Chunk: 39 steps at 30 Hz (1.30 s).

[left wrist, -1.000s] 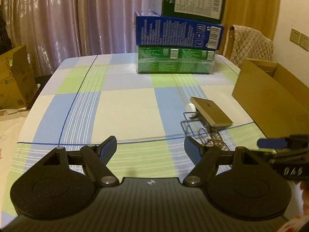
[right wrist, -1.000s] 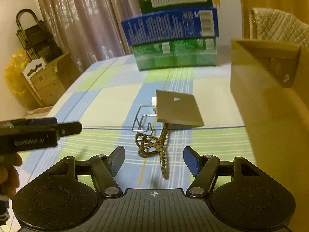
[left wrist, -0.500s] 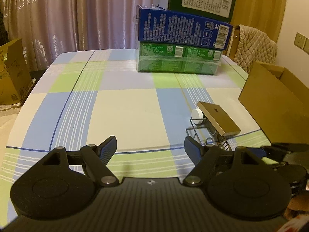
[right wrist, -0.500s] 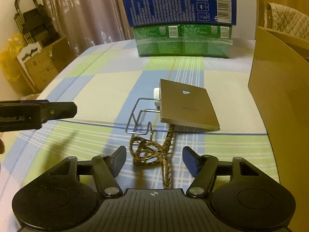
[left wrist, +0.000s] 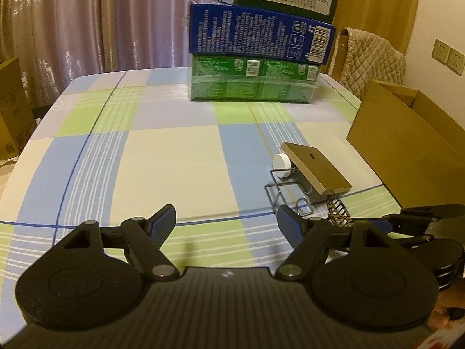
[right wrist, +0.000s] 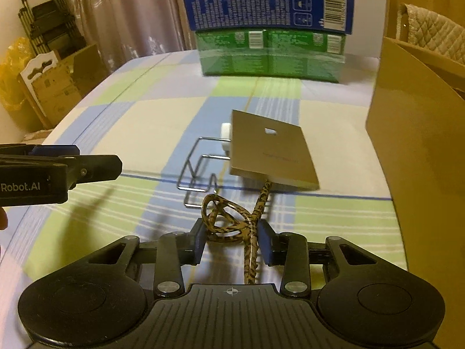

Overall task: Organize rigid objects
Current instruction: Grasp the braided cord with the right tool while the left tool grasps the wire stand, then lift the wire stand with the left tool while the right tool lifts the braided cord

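My right gripper is clamped on the braided cord, whose tail runs far toward the tan box; left gripper gapes empty.

A table in a blue, green and cream checked cloth is carrying a green box at its far end, a brown carton along the right edge, and a wire rack, a flat tan box and a coiled patterned cord near the front.
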Each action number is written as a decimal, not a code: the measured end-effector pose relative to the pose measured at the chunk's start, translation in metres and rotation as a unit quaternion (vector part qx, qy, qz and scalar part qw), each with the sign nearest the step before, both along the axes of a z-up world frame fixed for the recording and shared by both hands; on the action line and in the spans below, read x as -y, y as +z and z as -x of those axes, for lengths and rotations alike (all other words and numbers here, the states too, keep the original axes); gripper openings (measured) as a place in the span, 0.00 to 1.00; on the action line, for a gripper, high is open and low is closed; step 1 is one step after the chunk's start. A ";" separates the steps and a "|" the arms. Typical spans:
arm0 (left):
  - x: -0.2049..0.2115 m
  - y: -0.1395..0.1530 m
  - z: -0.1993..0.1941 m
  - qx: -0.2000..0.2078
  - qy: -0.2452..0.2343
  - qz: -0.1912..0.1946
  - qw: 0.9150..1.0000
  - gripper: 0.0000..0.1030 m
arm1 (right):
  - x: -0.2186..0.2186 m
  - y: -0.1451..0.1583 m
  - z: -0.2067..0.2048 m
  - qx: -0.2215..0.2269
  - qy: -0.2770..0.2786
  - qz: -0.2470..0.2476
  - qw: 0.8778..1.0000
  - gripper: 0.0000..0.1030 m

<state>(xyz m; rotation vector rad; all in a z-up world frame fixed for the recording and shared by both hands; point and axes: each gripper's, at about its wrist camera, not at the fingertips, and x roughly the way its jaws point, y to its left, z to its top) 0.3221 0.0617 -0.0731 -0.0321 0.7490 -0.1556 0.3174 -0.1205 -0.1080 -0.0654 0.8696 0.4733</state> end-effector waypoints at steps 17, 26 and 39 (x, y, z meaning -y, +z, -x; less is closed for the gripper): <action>0.052 -0.030 -0.015 0.004 -0.058 0.012 0.998 0.68 | 0.049 0.037 0.008 0.017 -0.028 0.007 0.999 0.33; 0.069 -0.047 -0.030 0.016 -0.059 -0.005 0.998 0.49 | 0.058 0.034 -0.003 0.008 -0.041 -0.004 0.999 0.33; 0.052 -0.045 -0.016 -0.020 -0.019 -0.005 1.000 0.24 | 0.053 0.034 0.000 -0.004 -0.038 -0.025 0.999 0.33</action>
